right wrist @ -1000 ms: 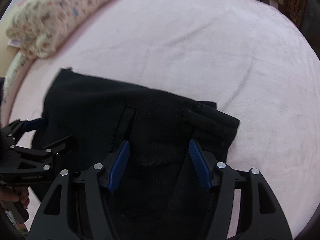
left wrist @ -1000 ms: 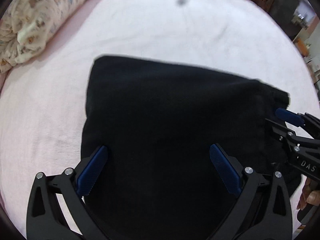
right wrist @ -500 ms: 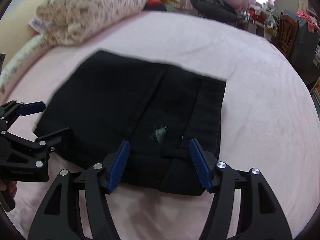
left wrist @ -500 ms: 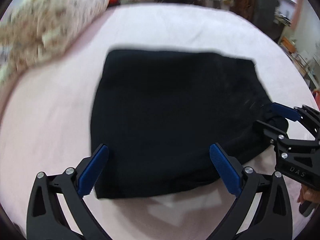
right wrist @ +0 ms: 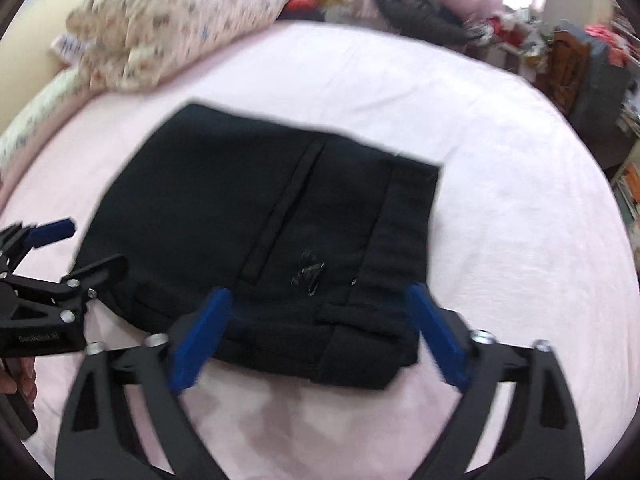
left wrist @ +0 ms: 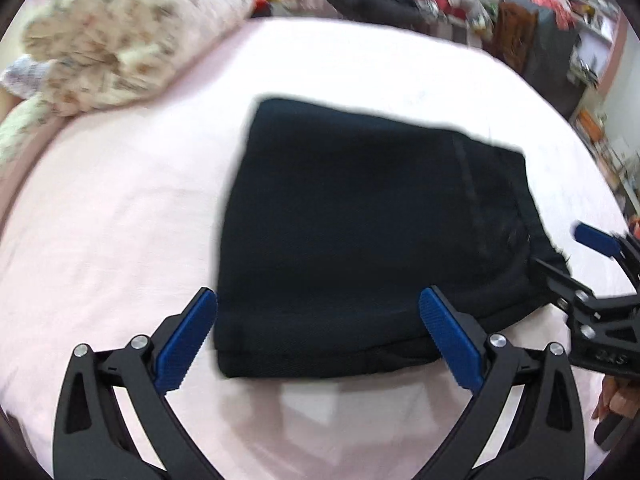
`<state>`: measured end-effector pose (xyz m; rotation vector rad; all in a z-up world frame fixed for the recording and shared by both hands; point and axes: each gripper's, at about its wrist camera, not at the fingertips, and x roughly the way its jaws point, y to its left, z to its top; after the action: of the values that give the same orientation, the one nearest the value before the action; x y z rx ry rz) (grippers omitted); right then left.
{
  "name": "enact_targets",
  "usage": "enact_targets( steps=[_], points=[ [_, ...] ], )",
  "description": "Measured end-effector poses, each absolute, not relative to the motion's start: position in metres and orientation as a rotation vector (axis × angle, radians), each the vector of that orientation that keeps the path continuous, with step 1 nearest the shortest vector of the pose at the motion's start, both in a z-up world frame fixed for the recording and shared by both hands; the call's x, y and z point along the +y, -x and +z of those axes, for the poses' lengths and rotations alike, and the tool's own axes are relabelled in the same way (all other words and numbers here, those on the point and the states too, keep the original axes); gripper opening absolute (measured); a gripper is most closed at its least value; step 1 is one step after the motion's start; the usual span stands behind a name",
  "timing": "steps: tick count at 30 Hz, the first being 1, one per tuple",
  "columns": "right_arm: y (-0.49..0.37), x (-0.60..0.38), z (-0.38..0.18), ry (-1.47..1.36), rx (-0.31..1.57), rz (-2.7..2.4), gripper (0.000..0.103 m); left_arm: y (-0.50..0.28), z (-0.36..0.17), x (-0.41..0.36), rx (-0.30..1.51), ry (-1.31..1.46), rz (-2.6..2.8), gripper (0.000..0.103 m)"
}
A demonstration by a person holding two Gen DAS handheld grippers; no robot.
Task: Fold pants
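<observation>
A pair of black woven pants (left wrist: 360,232), already folded down into a compact, roughly rectangular bundle, is seen lying flat on the pink-sheeted bed (left wrist: 120,240), near the middle of the mattress and well apart from the floral-print pillow (left wrist: 112,40) heaped at the bed's far left corner. The left gripper (left wrist: 318,336) is held wide open just above the bundle's near edge, with nothing between its blue-padded fingers (left wrist: 186,338); the right gripper (right wrist: 316,334) is likewise spread wide and empty over the near edge at the waistband end, where a pocket slit and a small pale mark can be made out. Motion blur softens both views, so it cannot be told whether any pad is touching the cloth.

The folding itself is judged to be essentially done, and what is left appears to be release and tidy-up. For this to be done well, both grippers are best drawn back level and together, with the fingers kept spread so that no layer is snagged and lifted. The stacked layers at the near edge look slightly uneven, particularly at the right near corner; if squaring is wanted, a light flat press is advised rather than a pinch, since a pinch could drag the top layer out of line.
</observation>
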<state>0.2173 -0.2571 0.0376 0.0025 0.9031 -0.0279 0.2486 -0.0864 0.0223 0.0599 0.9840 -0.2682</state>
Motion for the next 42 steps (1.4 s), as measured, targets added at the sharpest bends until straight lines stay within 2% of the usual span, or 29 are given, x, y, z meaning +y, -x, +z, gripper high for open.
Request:
enact_targets(
  steps=[6,12,23,42],
  points=[
    [-0.170,-0.243,0.077,-0.093,0.815,-0.080,0.102,-0.210,0.071,-0.061,0.898,-0.074,-0.263,0.101],
    [-0.143,-0.225,0.091,-0.165,0.840,-0.130,0.102,-0.176,0.096,-0.035,0.895,-0.053,-0.247,0.101],
    [-0.099,-0.181,0.103,-0.081,0.892,-0.164,0.102,-0.123,0.115,-0.006,0.942,-0.062,-0.196,0.101],
    [-0.084,-0.171,0.098,-0.055,0.926,-0.132,0.102,-0.123,0.108,0.001,0.988,-0.054,-0.165,0.101]
  ],
)
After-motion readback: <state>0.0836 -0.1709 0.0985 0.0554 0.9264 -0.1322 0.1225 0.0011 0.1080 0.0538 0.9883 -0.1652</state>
